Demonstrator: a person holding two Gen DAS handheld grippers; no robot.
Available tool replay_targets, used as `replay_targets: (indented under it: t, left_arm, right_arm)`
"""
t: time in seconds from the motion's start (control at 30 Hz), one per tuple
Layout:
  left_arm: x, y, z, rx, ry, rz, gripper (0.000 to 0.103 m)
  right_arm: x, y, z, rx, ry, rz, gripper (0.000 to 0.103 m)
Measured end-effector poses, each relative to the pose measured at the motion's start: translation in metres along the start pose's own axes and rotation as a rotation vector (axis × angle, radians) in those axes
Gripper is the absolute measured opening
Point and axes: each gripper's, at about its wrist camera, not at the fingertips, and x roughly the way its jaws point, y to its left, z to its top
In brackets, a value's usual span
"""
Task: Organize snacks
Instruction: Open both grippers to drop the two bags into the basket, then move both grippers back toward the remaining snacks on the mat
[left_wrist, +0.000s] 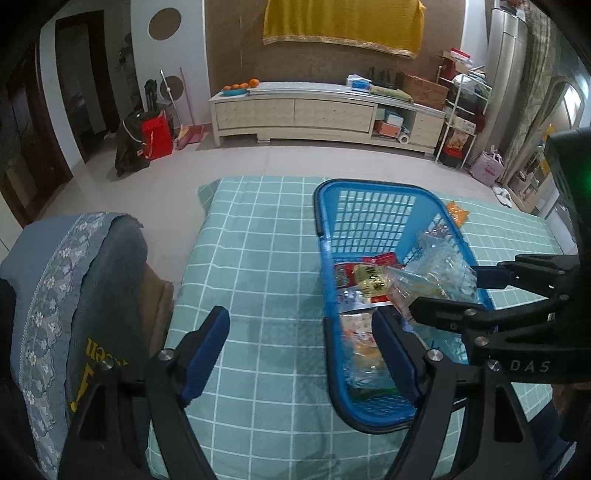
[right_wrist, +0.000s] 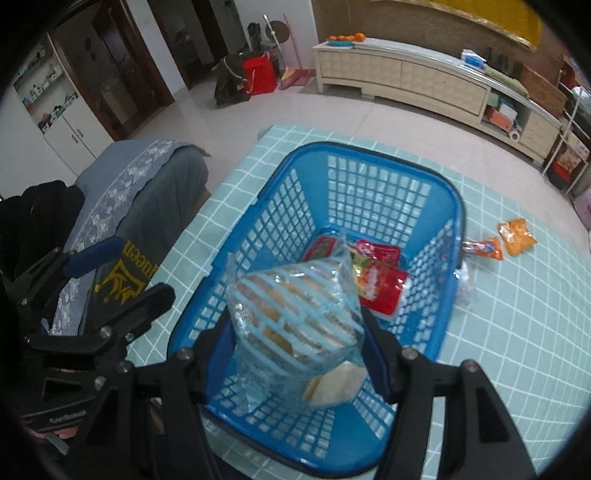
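A blue plastic basket (left_wrist: 369, 192) (right_wrist: 288, 173) stands on a green checked tablecloth. Red and yellow snack packs (right_wrist: 380, 288) (left_wrist: 369, 277) lie in it. My right gripper (right_wrist: 295, 332) is shut on a clear bag of biscuits (right_wrist: 295, 310) and holds it over the basket; the bag also shows in the left wrist view (left_wrist: 436, 273). My left gripper (left_wrist: 301, 350) is open and empty, its right finger over the basket's near corner. Orange snack packs (right_wrist: 517, 236) (left_wrist: 457, 212) and a small clear pack (right_wrist: 465, 280) lie on the cloth right of the basket.
A chair with a blue patterned cover (left_wrist: 74, 295) (right_wrist: 140, 192) stands at the table's left edge. A low cream cabinet (left_wrist: 325, 110) runs along the far wall. The table's far edge (left_wrist: 258, 179) drops to a tiled floor.
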Motion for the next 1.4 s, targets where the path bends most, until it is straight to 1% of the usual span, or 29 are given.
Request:
replay_targets:
  t: [0.1,0.17,0.23,0.37,0.47,0.6,0.73,0.9,0.97,1.03,1.27,1.4]
  left_arm:
    - [0.008,0.01,-0.001,-0.026,0.012,0.002,0.078]
    - [0.011,0.014,-0.002,-0.041,0.017,-0.002,0.078]
    - [0.014,0.019,-0.003,-0.057,0.024,-0.006,0.078]
    - [0.017,0.019,-0.005,-0.069,0.036,-0.006,0.078]
    - [0.013,0.016,-0.007,-0.068,0.037,-0.014,0.078]
    - [-0.002,0.003,-0.009,-0.04,0.017,-0.017,0.078]
    - [-0.025,-0.022,-0.01,-0.001,-0.019,-0.029,0.078]
    - [-0.047,-0.049,-0.009,0.033,-0.048,-0.059,0.078]
    - [-0.055,-0.063,-0.008,0.05,-0.062,-0.065,0.082]
    - [-0.063,-0.079,-0.007,0.073,-0.08,-0.068,0.082]
    - [-0.078,-0.124,-0.002,0.127,-0.102,-0.09,0.082]
    - [-0.078,-0.149,0.003,0.155,-0.102,-0.092,0.082]
  right_arm:
    - [0.01,0.003,0.004,-0.01,0.013,-0.022,0.067]
    - [0.017,0.003,0.005,-0.013,0.026,-0.021,0.068]
    - [0.021,0.004,0.003,-0.016,0.034,-0.014,0.07]
    - [0.025,0.002,-0.002,-0.014,0.05,-0.041,0.075]
    - [0.021,-0.001,-0.006,-0.009,0.053,-0.045,0.078]
    - [-0.004,-0.011,-0.016,0.015,0.017,-0.038,0.084]
    - [-0.034,-0.023,-0.028,0.038,-0.023,-0.039,0.087]
    - [-0.072,-0.044,-0.043,0.068,-0.074,-0.056,0.087]
    - [-0.086,-0.052,-0.05,0.079,-0.094,-0.064,0.088]
    - [-0.097,-0.061,-0.055,0.091,-0.11,-0.074,0.089]
    - [-0.137,-0.097,-0.074,0.122,-0.164,-0.099,0.092]
    - [-0.15,-0.115,-0.081,0.132,-0.178,-0.113,0.095]
